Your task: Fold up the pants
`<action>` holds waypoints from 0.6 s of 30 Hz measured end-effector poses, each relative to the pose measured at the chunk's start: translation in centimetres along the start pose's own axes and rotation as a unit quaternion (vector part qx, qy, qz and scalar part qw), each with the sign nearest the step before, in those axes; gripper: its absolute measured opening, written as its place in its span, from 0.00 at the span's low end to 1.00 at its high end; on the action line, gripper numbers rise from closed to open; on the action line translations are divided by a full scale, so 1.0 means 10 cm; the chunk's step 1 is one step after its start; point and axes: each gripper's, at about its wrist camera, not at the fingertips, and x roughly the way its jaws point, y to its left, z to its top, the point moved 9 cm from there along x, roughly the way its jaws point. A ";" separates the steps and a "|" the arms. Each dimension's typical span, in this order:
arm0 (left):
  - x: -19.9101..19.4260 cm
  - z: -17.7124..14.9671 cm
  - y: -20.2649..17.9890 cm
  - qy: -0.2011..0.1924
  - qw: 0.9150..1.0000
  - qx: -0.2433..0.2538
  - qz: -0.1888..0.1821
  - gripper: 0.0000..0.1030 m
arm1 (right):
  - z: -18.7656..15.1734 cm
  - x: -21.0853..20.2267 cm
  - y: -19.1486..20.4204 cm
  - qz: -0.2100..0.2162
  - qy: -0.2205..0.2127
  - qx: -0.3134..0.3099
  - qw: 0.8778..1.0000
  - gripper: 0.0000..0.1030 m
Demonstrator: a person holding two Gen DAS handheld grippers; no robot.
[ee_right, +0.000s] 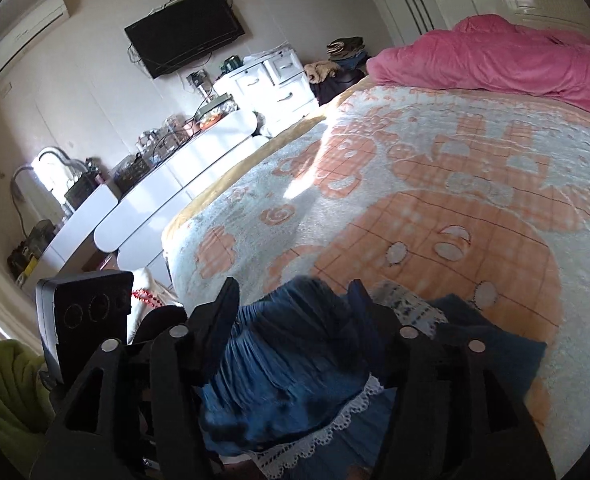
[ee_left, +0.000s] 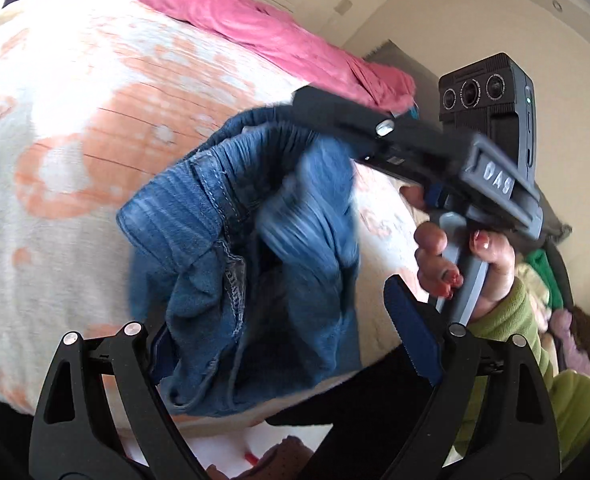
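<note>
The pants [ee_left: 247, 264] hang bunched above the bed [ee_left: 75, 128], a crumpled bundle of blue denim lifted off the orange-and-white blanket [ee_right: 435, 184]. In the left wrist view the left gripper [ee_left: 291, 332] stands wide, its two blue-padded fingers [ee_left: 413, 328] well apart with the cloth sagging between them; the left finger lies against the fabric, while the right one is clear of it. Whether the left finger actually catches any cloth cannot be told. The right gripper [ee_left: 335, 110] reaches in from the right in that view, held by a hand [ee_left: 467, 264] in a green sleeve [ee_left: 515, 320], and its tip is buried in the gathered waistband at the top of the bundle. In the right wrist view its fingers [ee_right: 223, 312] sit on either side of the ruffled denim, pressed into it, gripping the pants. A pink quilt [ee_right: 495, 56] lies heaped at the far end of the bed.
</note>
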 end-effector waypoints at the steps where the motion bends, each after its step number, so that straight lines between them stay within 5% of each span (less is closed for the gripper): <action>1: 0.04 -0.04 -0.05 0.008 1.000 0.008 -0.004 0.80 | -0.04 -0.16 -0.10 -0.005 -0.016 0.015 1.000 0.63; 5: 0.29 -0.19 -0.20 0.048 0.998 0.040 -0.015 0.80 | -0.20 -0.41 -0.38 -0.046 -0.029 0.041 0.998 0.63; 9: 0.30 -0.39 -0.20 0.069 0.995 0.071 0.004 0.80 | -0.48 -0.30 -0.42 -0.063 0.008 0.043 0.997 0.63; 13: 0.29 -0.46 -0.21 0.071 0.995 0.065 0.002 0.80 | -0.94 -0.05 -0.80 -0.186 0.094 0.020 0.978 0.62; 18: 0.17 -0.45 -0.33 0.058 0.996 0.070 0.010 0.81 | -0.99 -0.07 -0.85 -0.175 0.070 0.057 0.980 0.62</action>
